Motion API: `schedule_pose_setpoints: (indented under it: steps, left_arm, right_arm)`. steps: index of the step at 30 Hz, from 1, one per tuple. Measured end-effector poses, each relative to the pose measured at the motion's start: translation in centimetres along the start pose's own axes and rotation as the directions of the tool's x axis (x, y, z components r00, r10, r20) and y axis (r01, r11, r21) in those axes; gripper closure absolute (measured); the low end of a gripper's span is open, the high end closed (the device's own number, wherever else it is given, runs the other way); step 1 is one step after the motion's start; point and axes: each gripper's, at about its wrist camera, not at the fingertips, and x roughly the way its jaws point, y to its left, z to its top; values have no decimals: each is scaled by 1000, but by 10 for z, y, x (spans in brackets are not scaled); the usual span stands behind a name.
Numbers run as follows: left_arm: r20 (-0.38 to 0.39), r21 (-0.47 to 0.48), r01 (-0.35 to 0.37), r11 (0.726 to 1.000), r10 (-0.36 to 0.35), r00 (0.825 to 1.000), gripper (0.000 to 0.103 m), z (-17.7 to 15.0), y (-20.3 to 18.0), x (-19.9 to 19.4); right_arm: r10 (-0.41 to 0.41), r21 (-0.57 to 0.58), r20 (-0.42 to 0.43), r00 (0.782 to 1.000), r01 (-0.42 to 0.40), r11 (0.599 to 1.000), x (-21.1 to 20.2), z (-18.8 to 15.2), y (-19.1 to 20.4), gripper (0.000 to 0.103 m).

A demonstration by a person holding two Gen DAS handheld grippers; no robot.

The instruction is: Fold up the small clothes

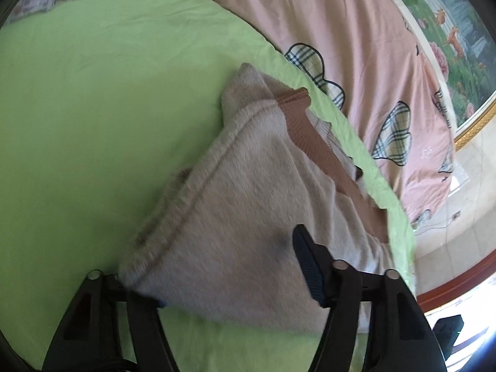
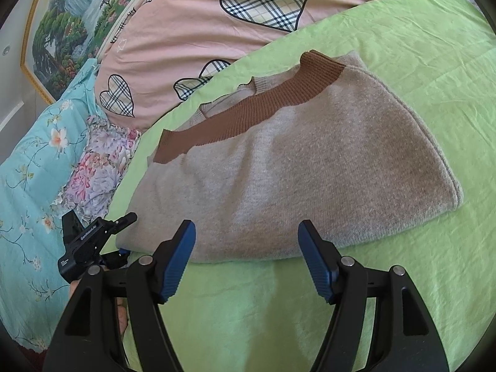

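A small grey knit sweater [image 2: 294,167] with a brown ribbed collar [image 2: 248,114] lies folded on the green sheet [image 2: 403,279]. My right gripper [image 2: 246,263] is open and empty just in front of the sweater's near edge. My left gripper [image 2: 93,248] shows at the sweater's left corner in the right wrist view. In the left wrist view the sweater [image 1: 235,217] lies between the wide-spread fingers of my left gripper [image 1: 223,282]; the left finger is hidden under the cloth. The jaws stand open.
A pink quilt with plaid hearts [image 2: 217,31] lies beyond the sweater. Floral bedding [image 2: 37,170] is on the left. A framed landscape picture [image 2: 62,31] hangs on the wall. The bed's edge and the floor [image 1: 449,248] show on the right in the left wrist view.
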Motion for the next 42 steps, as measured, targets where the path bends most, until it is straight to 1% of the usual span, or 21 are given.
schedule_pose_setpoints:
  steps: [1,2,3,5,8,11,13,15,17,19,22,23,27,29,31,32,33,34,35,38,42]
  left_arm:
    - [5,17,-18,1000,18,1000,64,4,-3,3]
    - [0,30,-13,999,13,1000,84,6,-5,5]
    - [-4,44,-5,999,5,1000,88,9,-8,5]
    - [30,100,-10,995,7,1000,94,12,-24,-2]
    - [66,202,34,979,-48,997,96,12,-58,-16]
    - [63,299,88,950,-111,992,96,7,-102,-21]
    - [33,360,128,924,-150,988,96,-1,-130,-19]
    - [-13,426,174,888,-186,982,96,-15,-162,-9]
    - [-63,478,198,856,-192,979,96,-31,-185,6]
    - [-104,522,200,829,-171,980,96,-49,-201,25]
    - [-164,528,204,824,-137,977,96,-64,-206,49]
    - [-178,524,209,826,-134,975,96,-67,-205,54]
    - [-185,533,201,822,-119,976,96,-71,-204,59]
    - [-183,537,199,820,-117,976,96,-73,-205,59]
    - [-181,546,193,815,-110,977,96,-74,-201,56]
    - [-178,556,186,810,-102,979,96,-77,-202,55]
    - [-173,565,178,806,-95,980,96,-79,-203,54]
    - [-168,571,172,803,-90,982,96,-79,-205,54]
    - [-166,578,171,798,-90,982,96,-80,-207,52]
    - [-162,588,185,787,-109,981,96,-79,-217,45]
    - [-206,590,272,760,-183,961,96,-83,-246,42]
  right_arm:
    - [0,1,0,1000,0,1000,1,2,-2,34]
    - [1,1,2,1000,-1,1000,2,4,-3,34]
    - [1,-1,4,1000,-1,1000,3,7,-4,34]
    - [1,-9,8,1000,-1,1000,4,13,-7,34]
    - [8,-19,16,1000,-8,1000,3,27,-12,34]
    - [37,-15,14,999,-37,999,2,46,-21,34]
    - [60,-5,-11,998,-60,998,5,58,-25,34]
    - [102,-10,-40,994,-102,995,8,73,-27,34]
    - [188,24,-69,980,-187,982,13,85,-31,34]
    - [237,53,-100,966,-232,971,22,96,-32,34]
    - [267,49,-159,951,-262,964,43,107,-25,33]
    - [285,58,-186,941,-279,959,54,108,-23,30]
    - [327,79,-274,904,-318,945,97,111,-9,29]
    - [322,66,-290,901,-317,946,115,114,0,29]
    - [292,60,-299,909,-287,956,133,119,5,35]
    - [281,68,-300,912,-274,959,143,123,5,55]
    - [283,77,-299,911,-273,959,149,127,5,67]
    - [285,79,-287,915,-274,958,153,131,5,71]
    - [284,71,-267,921,-275,959,153,136,7,85]
    - [303,28,-232,924,-305,952,137,147,14,87]
    - [276,-112,-145,950,-293,950,86,166,21,87]
